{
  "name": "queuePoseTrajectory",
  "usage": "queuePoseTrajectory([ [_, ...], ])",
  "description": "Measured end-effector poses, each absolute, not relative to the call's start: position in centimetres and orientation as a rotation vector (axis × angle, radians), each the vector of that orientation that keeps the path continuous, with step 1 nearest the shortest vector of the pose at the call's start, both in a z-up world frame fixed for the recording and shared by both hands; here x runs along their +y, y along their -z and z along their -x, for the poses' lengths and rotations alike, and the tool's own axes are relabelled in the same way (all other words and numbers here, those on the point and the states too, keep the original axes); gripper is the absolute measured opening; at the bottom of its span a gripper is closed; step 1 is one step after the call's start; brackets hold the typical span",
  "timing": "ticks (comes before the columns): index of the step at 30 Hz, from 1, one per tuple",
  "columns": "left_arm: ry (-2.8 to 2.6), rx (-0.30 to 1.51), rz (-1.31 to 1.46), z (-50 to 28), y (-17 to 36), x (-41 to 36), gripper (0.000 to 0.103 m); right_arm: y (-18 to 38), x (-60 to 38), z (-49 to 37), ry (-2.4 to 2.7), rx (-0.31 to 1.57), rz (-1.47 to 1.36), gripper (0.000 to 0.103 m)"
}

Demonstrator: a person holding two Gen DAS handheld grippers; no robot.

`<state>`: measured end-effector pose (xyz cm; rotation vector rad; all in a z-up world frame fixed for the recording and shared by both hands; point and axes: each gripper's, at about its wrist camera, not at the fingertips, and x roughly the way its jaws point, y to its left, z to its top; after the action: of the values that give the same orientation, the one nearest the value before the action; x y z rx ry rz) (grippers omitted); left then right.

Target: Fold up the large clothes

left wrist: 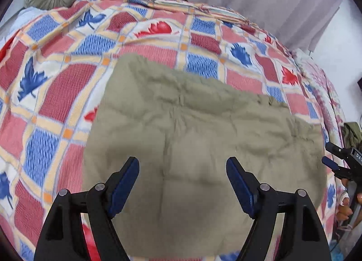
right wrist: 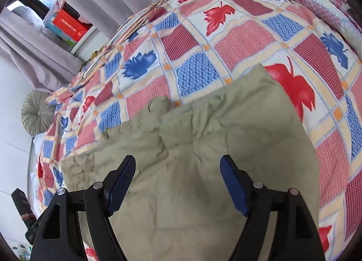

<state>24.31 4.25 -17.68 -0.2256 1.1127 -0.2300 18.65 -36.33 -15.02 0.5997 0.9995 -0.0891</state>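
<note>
Garment: olive-khaki garment (left wrist: 199, 148), spread mostly flat and wrinkled on the bed, over the checked leaf-print bedspread (left wrist: 67, 75); looks already folded at least once, judging by the squared outline.
Left tool: left tool (left wrist: 182, 166) released, jaws wide apart, hovering above the near part of the cloth, gripping nothing.
Right tool: right tool (right wrist: 177, 166) likewise released, jaws spread, poised over the cloth with nothing between the pads.
Step in hand: probably choosing grip points for the next fold.
Doing it well: best to take two corners of the same edge, one per tool, pinching all layers together; lift only enough to clear the bedspread, carry the edge straight across, lay it down edge to edge, then let go. Worth smoothing the bunched far edge first, lest the creases get folded in.
Risk: catching the bedspread along with the cloth, or seizing only the top layer.
Left view only: right tool's tips (left wrist: 334, 161) at the garment's right edge, with fingers of the hand (left wrist: 346, 206) below; a dark green heap (left wrist: 351, 133) beyond the bed's right side.
Right view only: layered, puckered far edge with a small rolled lump (right wrist: 158, 105); red box (right wrist: 67, 25) on a white shelf by the curtain.
Both views: round green cushion (right wrist: 37, 114) at the bed's far corner.
</note>
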Motion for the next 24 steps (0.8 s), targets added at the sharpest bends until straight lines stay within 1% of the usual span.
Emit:
queuePoseTrajectory([
  [10, 0.268, 1.229, 0.449, -15.7, 19.9, 6.4, 0.08, 16.5, -36.5, -7.7, 0.088, 1.015, -0.764, 0.08],
  [15, 0.298, 1.279, 0.609, -13.5, 22.3, 7.9, 0.08, 18.1, -36.5, -3.6, 0.091, 1.039, -0.83, 0.08],
  [19, 0.281, 1.31, 0.73, -12.6, 24.5, 8.8, 0.08, 20.4, -36.7, -2.2, 0.108, 1.085, -0.864, 0.08],
  [21, 0.268, 1.319, 0.769, -12.6, 25.2, 9.0, 0.08, 21.6, -36.9, -1.8, 0.114, 1.092, -0.925, 0.08],
  [23, 0.275, 1.303, 0.823, -12.7, 25.6, 9.1, 0.08, 22.4, -37.0, -1.8, 0.111, 1.083, -0.985, 0.082],
  [24, 0.288, 1.293, 0.854, -12.9, 25.8, 9.1, 0.08, 22.6, -37.1, -1.9, 0.108, 1.076, -0.999, 0.088],
])
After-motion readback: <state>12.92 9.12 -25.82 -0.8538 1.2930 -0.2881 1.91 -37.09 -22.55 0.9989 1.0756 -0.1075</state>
